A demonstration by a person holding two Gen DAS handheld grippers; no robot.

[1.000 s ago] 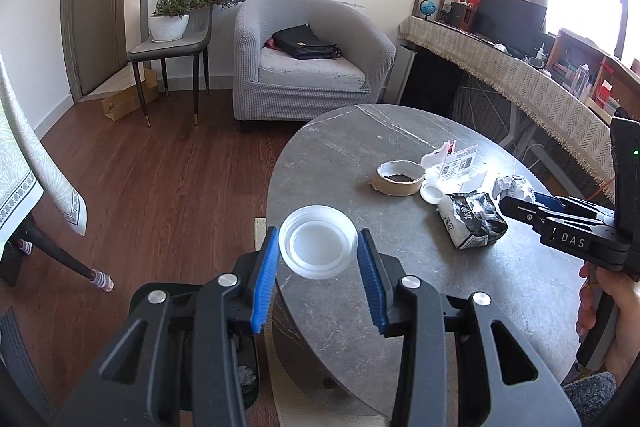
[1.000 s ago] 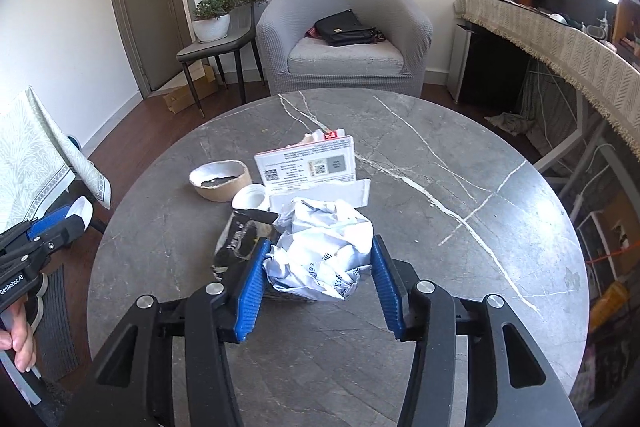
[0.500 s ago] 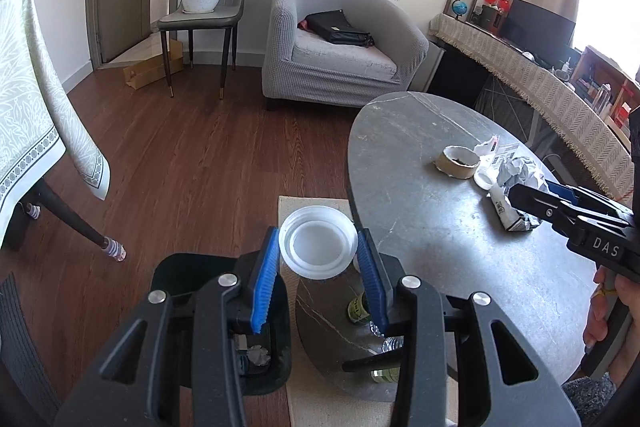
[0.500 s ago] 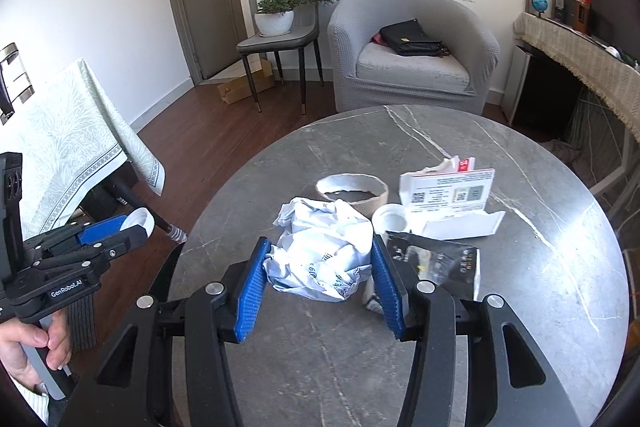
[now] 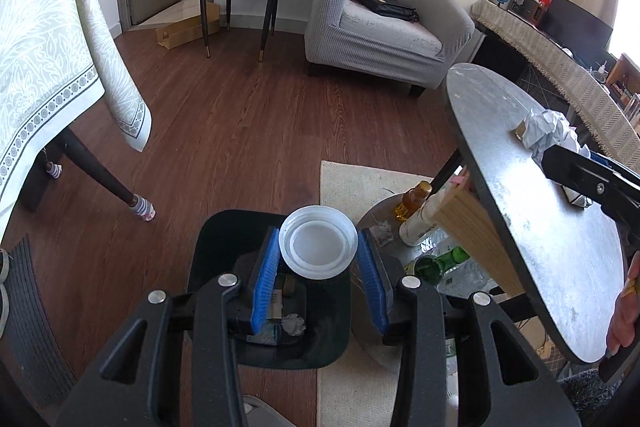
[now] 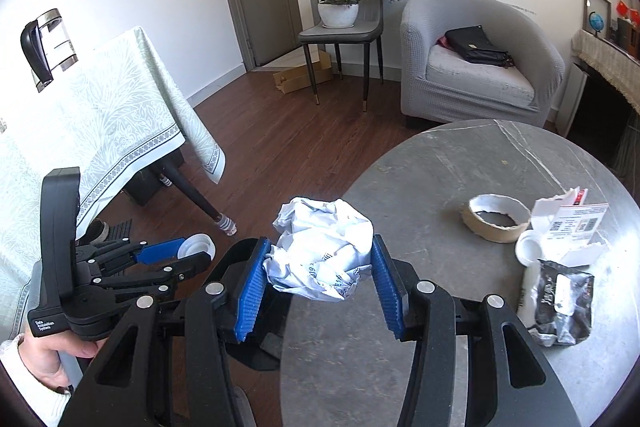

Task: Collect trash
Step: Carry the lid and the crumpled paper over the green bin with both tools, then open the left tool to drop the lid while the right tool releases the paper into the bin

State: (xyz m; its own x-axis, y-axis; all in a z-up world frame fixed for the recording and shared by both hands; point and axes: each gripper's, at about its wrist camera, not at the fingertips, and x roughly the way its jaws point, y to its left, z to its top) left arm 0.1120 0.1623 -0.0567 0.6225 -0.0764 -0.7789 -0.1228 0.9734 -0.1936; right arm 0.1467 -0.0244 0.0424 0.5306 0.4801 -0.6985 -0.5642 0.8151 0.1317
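left hand-held gripper (image 5: 318, 275) clamps white lid (image 5: 318, 247), pitched down over black bin (image 5: 332, 339) below | bottles (image 5: 416, 203) right of it, under counter (image 5: 560, 267) | right hand-held gripper (image 6: 318, 287) grips crumpled paper (image 6: 324, 247) over counter edge | tape roll (image 6: 496, 218), wrappers (image 6: 564, 303) to its far right

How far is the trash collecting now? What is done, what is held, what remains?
Done: some scraps already lie in the dark bin. In hand: the left gripper holds a white lid above the bin; the right gripper holds a crumpled paper ball. Left on the round table: a tape roll, torn packaging, a small white cap and a dark wrapper.
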